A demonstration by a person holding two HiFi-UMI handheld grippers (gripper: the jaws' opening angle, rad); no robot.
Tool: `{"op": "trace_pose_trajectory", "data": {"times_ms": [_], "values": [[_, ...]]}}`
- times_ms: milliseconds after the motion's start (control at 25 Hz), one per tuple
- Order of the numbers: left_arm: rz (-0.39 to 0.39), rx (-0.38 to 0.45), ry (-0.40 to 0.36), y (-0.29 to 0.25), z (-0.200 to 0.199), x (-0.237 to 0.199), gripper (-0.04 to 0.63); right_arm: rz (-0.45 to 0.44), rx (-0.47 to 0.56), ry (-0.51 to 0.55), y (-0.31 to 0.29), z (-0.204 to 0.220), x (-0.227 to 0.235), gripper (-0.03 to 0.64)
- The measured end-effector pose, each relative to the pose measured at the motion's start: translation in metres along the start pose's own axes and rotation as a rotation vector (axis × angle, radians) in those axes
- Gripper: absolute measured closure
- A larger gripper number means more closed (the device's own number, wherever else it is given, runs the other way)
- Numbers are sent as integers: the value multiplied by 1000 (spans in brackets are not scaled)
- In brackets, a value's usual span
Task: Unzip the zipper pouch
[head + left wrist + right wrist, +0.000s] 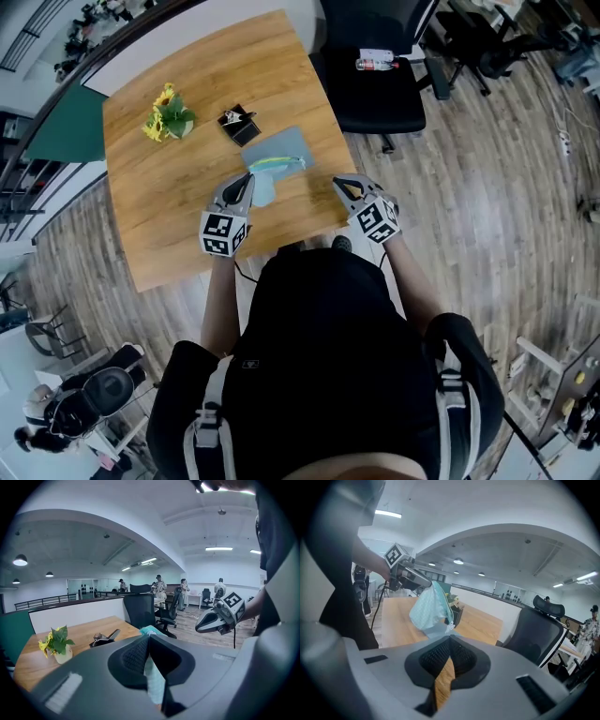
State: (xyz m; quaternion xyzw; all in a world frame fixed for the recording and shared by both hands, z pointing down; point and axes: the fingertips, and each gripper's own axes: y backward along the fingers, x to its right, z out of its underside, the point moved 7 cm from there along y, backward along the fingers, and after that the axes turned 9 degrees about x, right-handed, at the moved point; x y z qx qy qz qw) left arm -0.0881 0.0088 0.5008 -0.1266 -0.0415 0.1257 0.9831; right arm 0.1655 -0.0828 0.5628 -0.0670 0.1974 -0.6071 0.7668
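The light teal zipper pouch (265,184) lies near the table's front edge, its zipper (277,163) running across it. My left gripper (246,184) is shut on one end of the pouch, and teal fabric (153,677) shows between its jaws in the left gripper view. In the right gripper view the pouch (427,605) hangs from the left gripper (405,576), with the zipper pull (449,629) at its lower edge. My right gripper (343,184) is shut and empty, a little to the right of the pouch; only the table shows past its jaws (450,639).
A small pot of yellow flowers (169,114) and a black clip-like object (239,125) sit farther back on the wooden table (159,206). A black office chair (375,89) with a bottle (377,63) on its seat stands beyond the table's right side.
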Motion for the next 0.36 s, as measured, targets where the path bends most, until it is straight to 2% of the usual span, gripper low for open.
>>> {"op": "trace_pose_trajectory", "data": {"times_ms": [360], "values": [[-9, -20, -19, -5, -2, 12, 587, 9, 0, -31, 7, 14, 1, 614]]}}
